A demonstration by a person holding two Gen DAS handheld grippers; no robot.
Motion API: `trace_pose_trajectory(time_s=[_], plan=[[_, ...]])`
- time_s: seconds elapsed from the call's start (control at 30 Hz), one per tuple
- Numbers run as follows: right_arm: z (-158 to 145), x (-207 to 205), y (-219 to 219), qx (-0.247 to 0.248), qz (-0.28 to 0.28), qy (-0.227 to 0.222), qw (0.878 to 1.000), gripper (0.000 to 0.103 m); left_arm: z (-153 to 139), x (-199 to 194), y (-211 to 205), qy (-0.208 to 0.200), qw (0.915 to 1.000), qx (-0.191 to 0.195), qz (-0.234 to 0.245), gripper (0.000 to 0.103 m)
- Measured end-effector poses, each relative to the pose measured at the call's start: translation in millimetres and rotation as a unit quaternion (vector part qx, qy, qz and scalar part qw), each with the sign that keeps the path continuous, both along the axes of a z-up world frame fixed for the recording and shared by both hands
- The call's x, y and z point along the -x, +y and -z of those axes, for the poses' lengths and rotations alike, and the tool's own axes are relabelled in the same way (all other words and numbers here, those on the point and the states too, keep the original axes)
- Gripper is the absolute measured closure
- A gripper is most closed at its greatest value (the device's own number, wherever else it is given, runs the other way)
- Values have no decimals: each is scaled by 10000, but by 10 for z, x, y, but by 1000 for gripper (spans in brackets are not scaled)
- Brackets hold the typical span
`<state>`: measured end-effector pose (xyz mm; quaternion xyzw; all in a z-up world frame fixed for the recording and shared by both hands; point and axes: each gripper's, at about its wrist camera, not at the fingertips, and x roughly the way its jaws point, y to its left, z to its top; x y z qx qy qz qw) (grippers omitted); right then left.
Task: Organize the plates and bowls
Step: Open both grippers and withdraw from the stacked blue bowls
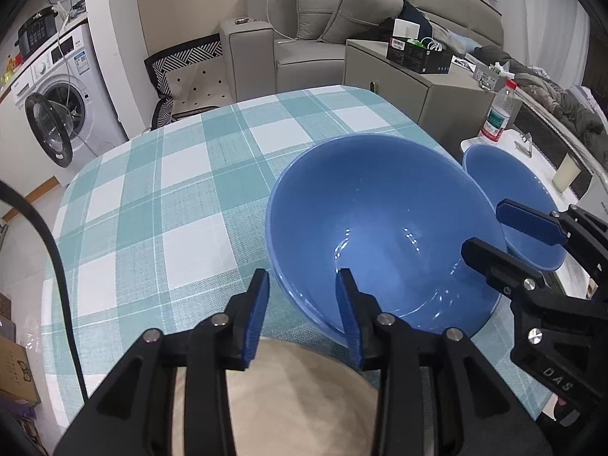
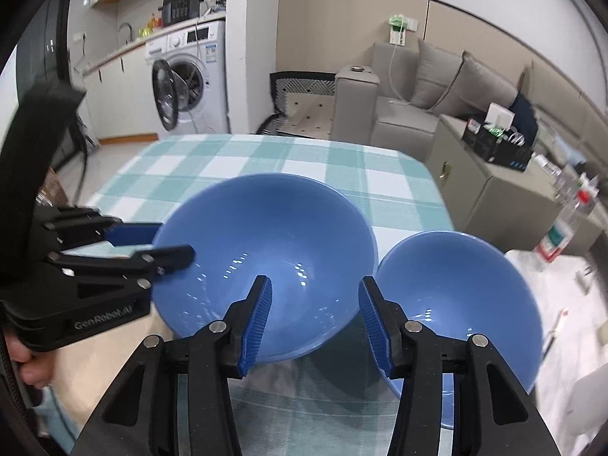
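Note:
A large blue bowl (image 1: pixel 383 228) (image 2: pixel 266 262) sits tilted on the plaid tablecloth (image 1: pixel 159 190). A smaller blue bowl (image 1: pixel 509 186) (image 2: pixel 463 304) is just to its right. My left gripper (image 1: pixel 302 315) is open, its jaws straddling the large bowl's near-left rim; it also shows in the right wrist view (image 2: pixel 152 245). My right gripper (image 2: pixel 315 323) is open, its jaws on either side of the gap between the two bowls; it shows in the left wrist view (image 1: pixel 490 231) at the large bowl's right rim.
A beige round plate (image 1: pixel 304 391) lies under my left gripper near the table's front edge. A water bottle (image 1: pixel 497 114) and a cup (image 1: pixel 566 171) stand on the white side table to the right. A washing machine (image 1: pixel 57 102) and sofa (image 1: pixel 342 26) lie beyond.

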<state>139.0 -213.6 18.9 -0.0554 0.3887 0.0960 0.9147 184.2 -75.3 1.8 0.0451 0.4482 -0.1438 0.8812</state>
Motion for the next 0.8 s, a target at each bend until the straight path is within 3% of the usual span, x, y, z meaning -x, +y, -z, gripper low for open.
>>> trace_pose_trajectory(time_s=[0.07,0.2,0.37,0.43,0.47,0.5,0.53,0.57,0.8], plan=[[-57,25,-51,-165,13,-32,9999,46,-28,21,22,-28,9999,99,-11,57],[-222,147,-194,-490,-6,-247,9985,19,-131,83,45,-124,9996,271,20,54],[-394,291,-442,-946,26,-387,9948,2,-256,153,44,-174,9986,501,86,51],[-440,347,-524,-998,69,-398,9942,1,-302,176,32,-195,9980,583,108,50],[-460,382,-563,-1026,81,-407,9939,1,-317,188,25,-194,9979,611,120,45],[-475,413,-606,-1038,92,-419,9937,1,-332,204,14,-204,9977,629,127,38],[-497,450,-651,-1059,113,-449,9933,1,-351,228,1,-249,9976,636,112,21],[-511,469,-688,-1072,132,-471,9930,1,-372,254,-11,-330,9973,647,85,11],[-495,604,-1088,-1377,479,-543,9878,1,-436,352,-161,-437,9966,685,101,0]])
